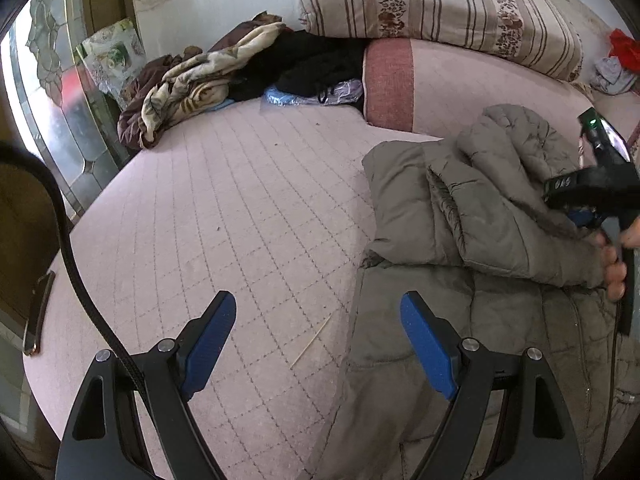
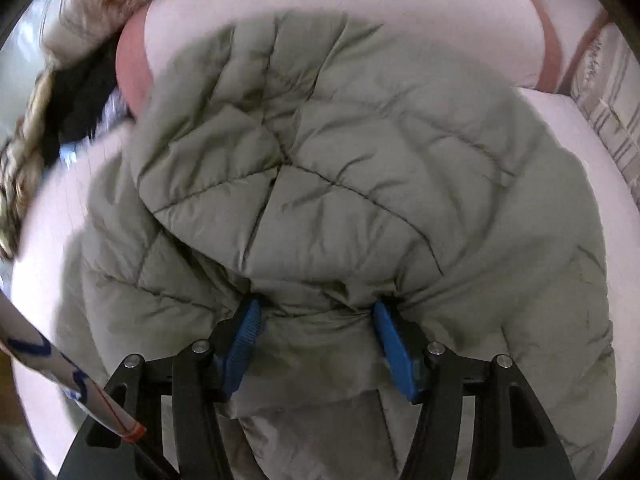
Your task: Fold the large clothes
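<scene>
A grey-green puffer jacket (image 1: pixel 480 240) lies on the right side of a pink quilted bed (image 1: pixel 240 200). My left gripper (image 1: pixel 316 308) hangs open above the bed; its right finger is over the jacket's left edge and nothing sits between its blue pads. In the right wrist view the jacket (image 2: pixel 320 160) fills the frame. A thick fold of it is bunched between the pads of my right gripper (image 2: pixel 316 316), and creases spread from both pad tips. In the left wrist view that gripper (image 1: pixel 592 184) and a hand (image 1: pixel 612 272) sit at the jacket's right side.
A crumpled patterned blanket and dark clothes (image 1: pixel 188 80) are heaped at the bed's far end, beside a pink bolster (image 1: pixel 440 80) with a striped folded quilt (image 1: pixel 440 4) on it. A phone (image 1: pixel 38 312) lies at the bed's left edge. A thin stick (image 1: pixel 310 342) rests near my left gripper.
</scene>
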Demonstrator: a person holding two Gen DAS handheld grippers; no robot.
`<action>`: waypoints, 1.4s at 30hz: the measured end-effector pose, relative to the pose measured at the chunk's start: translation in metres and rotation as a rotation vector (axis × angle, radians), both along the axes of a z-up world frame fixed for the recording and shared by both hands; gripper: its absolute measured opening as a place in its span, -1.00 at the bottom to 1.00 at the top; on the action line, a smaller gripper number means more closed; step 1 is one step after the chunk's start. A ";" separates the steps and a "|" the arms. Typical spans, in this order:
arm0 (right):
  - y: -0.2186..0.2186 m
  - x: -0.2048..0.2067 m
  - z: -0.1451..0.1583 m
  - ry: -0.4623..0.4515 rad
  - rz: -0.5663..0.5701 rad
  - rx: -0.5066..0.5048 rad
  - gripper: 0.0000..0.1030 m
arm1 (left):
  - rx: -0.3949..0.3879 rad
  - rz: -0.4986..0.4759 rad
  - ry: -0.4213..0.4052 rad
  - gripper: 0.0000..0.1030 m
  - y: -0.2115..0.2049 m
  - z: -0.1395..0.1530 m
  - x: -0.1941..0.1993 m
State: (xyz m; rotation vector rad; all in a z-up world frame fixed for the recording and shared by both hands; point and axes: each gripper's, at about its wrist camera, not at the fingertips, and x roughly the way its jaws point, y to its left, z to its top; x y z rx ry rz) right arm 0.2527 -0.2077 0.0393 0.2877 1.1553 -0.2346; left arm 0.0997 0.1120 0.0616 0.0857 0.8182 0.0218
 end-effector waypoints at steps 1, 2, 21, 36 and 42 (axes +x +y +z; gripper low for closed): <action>0.002 -0.001 0.004 -0.005 0.010 -0.012 0.24 | 0.007 -0.001 -0.007 0.62 0.000 0.001 -0.001; 0.003 -0.006 0.012 -0.023 0.014 -0.025 0.15 | 0.010 -0.003 -0.009 0.62 0.000 0.001 -0.002; 0.083 -0.024 0.034 -0.095 0.147 -0.143 0.09 | -0.014 0.061 -0.035 0.62 0.035 0.012 -0.011; 0.101 -0.063 0.001 -0.011 0.166 -0.118 0.09 | -0.008 0.070 -0.038 0.62 0.037 0.013 -0.015; 0.093 -0.082 0.027 -0.088 0.182 -0.117 0.09 | -0.012 0.069 -0.039 0.62 0.037 0.013 -0.013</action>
